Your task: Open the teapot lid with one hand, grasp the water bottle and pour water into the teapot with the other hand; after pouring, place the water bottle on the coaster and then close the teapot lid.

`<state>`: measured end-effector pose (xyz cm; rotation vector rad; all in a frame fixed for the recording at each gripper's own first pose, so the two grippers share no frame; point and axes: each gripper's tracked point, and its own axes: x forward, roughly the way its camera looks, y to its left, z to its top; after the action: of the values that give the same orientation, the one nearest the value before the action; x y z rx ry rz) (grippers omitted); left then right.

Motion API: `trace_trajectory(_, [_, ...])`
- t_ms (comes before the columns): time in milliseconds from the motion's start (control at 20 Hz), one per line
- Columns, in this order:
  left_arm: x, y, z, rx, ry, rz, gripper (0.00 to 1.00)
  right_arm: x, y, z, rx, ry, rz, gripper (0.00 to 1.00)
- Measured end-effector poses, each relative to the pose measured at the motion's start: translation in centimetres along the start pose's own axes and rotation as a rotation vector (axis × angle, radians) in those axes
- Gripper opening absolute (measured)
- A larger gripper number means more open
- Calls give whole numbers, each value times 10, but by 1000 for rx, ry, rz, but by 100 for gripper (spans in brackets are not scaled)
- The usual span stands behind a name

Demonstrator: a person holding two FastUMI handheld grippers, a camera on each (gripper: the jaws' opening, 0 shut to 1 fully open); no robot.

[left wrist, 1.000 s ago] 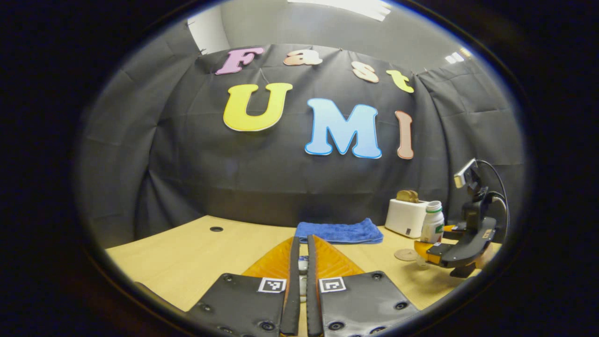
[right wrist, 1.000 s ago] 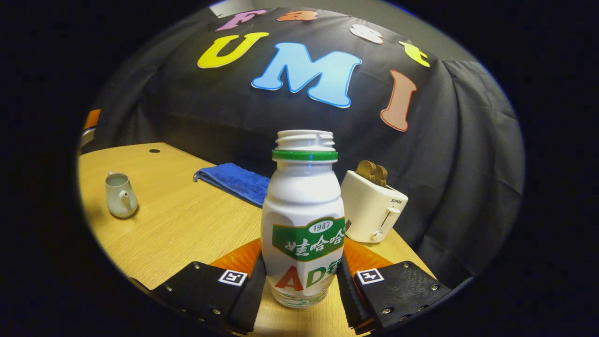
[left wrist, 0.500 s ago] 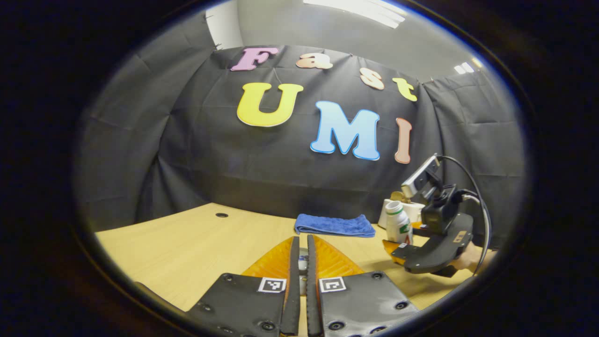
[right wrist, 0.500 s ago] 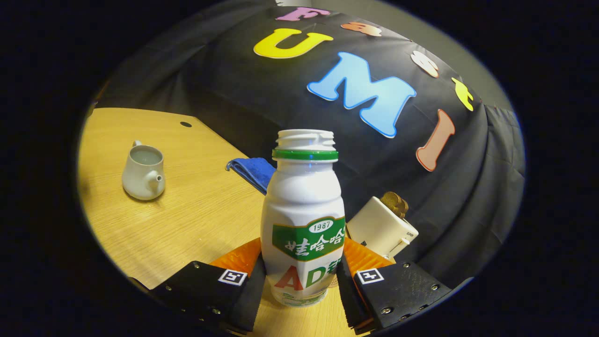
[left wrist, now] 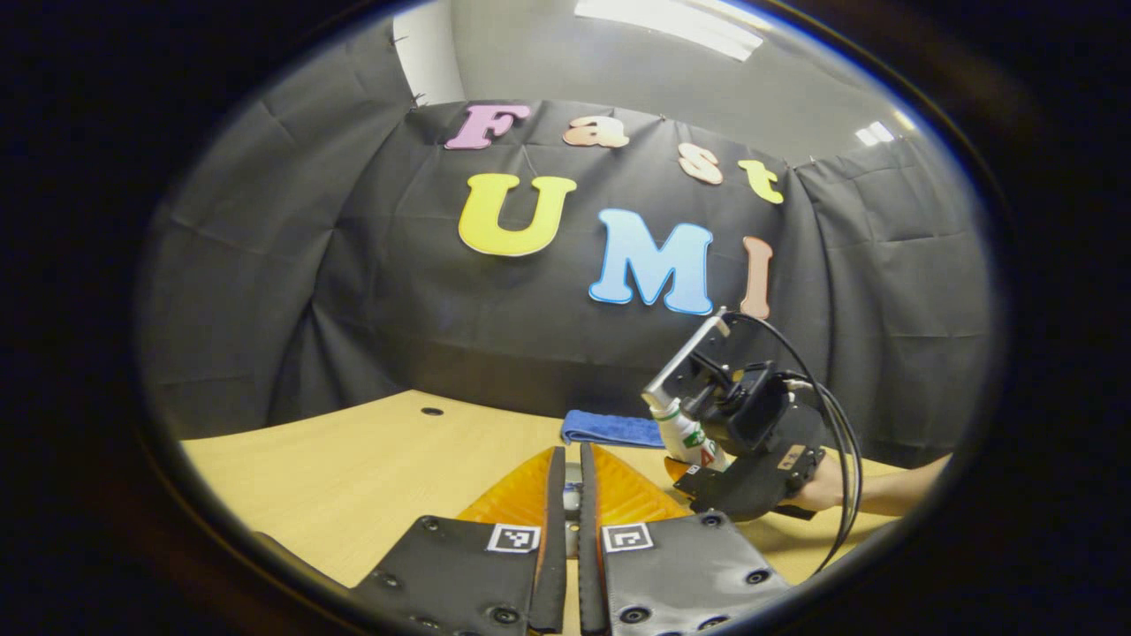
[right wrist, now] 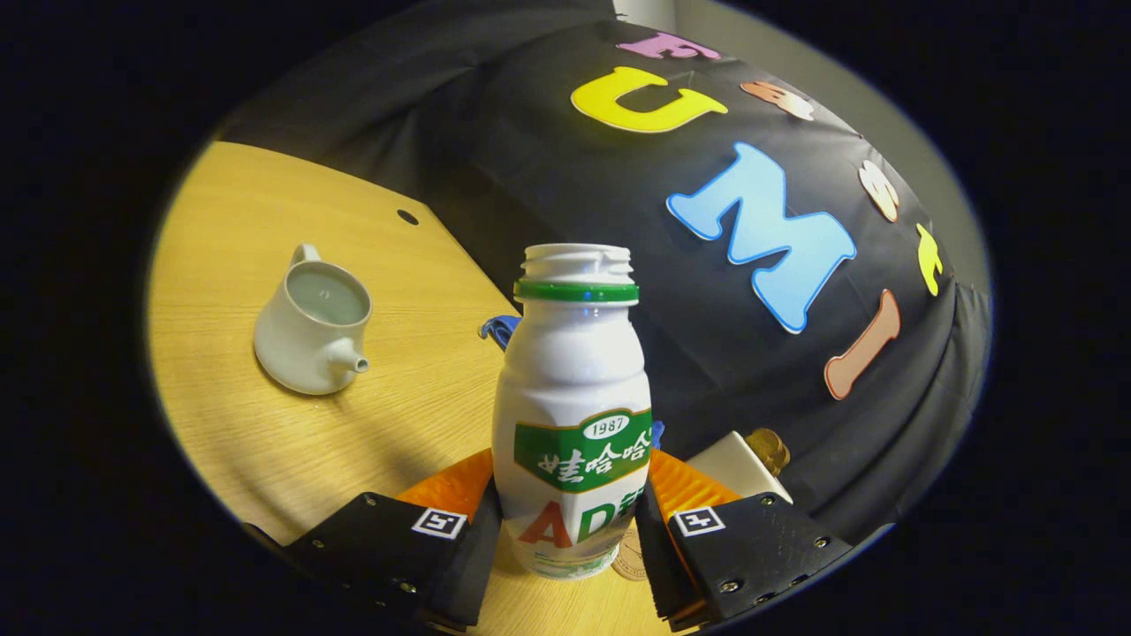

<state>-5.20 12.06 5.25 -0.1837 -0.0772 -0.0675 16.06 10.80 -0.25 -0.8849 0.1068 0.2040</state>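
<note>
Teapot (right wrist: pixel 311 329) on the table (right wrist: pixel 230 415), left of the bottle (right wrist: pixel 572 415); toaster (right wrist: pixel 740 463) right.

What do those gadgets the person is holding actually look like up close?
Each hand-held gripper has two flat dark plates with screws, each plate carrying a small square black-and-white marker, and ribbed wedge-shaped inner parts. Seen from the left hand-held gripper, the right hand-held gripper is a dark curved body with a camera block on top, a flat silvery piece above it, and black cables looping behind. The forearm holding it is bare.

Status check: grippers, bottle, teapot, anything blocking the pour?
Right gripper clamped on water bottle, uncapped, tipped toward teapot. Teapot lidless on table. Left gripper pinched around a small pale piece. Pour path looks clear.
</note>
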Motion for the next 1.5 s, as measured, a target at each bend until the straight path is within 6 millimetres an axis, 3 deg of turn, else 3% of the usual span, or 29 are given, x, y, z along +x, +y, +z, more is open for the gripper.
trace_trajectory(450, [1,14,-16,8,26,28,16,20,25,5,-299,8,45,70])
trace_trajectory(600, [0,21,-17,1,25,42,7,27,31,10,-389,9,45,70])
trace_trajectory(700, [0,25,-18,2,27,49,16,32,33,12,-454,6,35,70])
trace_trajectory(850, [-1,29,-20,-4,28,56,12,38,36,15,-516,-5,25,70])
trace_trajectory(1150, [-2,30,-20,-7,29,58,16,36,32,35,-651,-53,-26,70])
trace_trajectory(1300, [-3,29,-21,-4,32,54,16,36,33,32,-693,-51,-24,70])
trace_trajectory(1350, [-3,29,-21,-2,33,55,12,37,34,32,-708,-49,-24,70])
trace_trajectory(1500, [-5,31,-22,7,30,64,16,37,35,31,-746,-40,-17,70])
